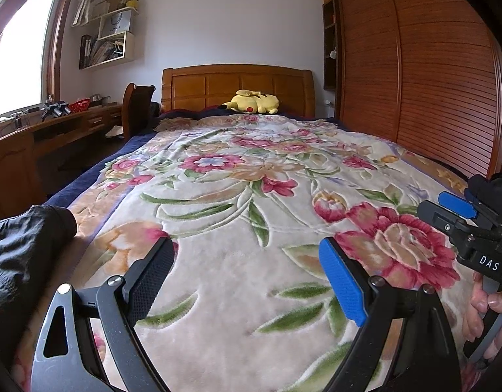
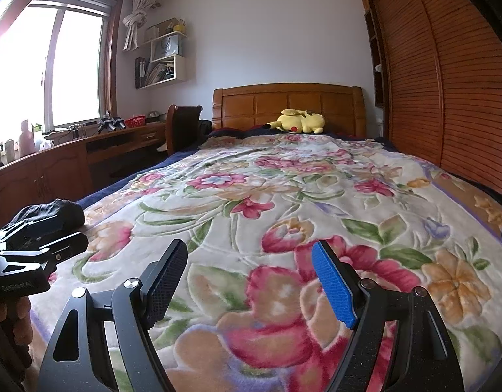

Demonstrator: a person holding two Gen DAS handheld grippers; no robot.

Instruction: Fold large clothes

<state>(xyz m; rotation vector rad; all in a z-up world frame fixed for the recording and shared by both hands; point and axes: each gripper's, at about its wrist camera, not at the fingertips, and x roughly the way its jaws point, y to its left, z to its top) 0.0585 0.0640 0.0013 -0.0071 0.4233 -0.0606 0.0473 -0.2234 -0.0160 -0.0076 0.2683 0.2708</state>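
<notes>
1. Left wrist view: I see one black garment (image 1: 25,248) bunched at the near left edge of the bed (image 1: 238,176); its long axis I cannot tell.
2. I hold two tongs, left gripper (image 1: 247,281) and right gripper (image 2: 251,281), both spread wide with nothing between.
3. One yellow plush toy (image 1: 254,102) lies by the headboard.

My left gripper (image 1: 247,281) and right gripper (image 2: 249,284) look alike: matte black speckled arms with silver pivot screws, one black textured pad (image 1: 153,279) and one blue pad (image 1: 340,282) each. White "DAS" lettering marks the right one's body.
</notes>
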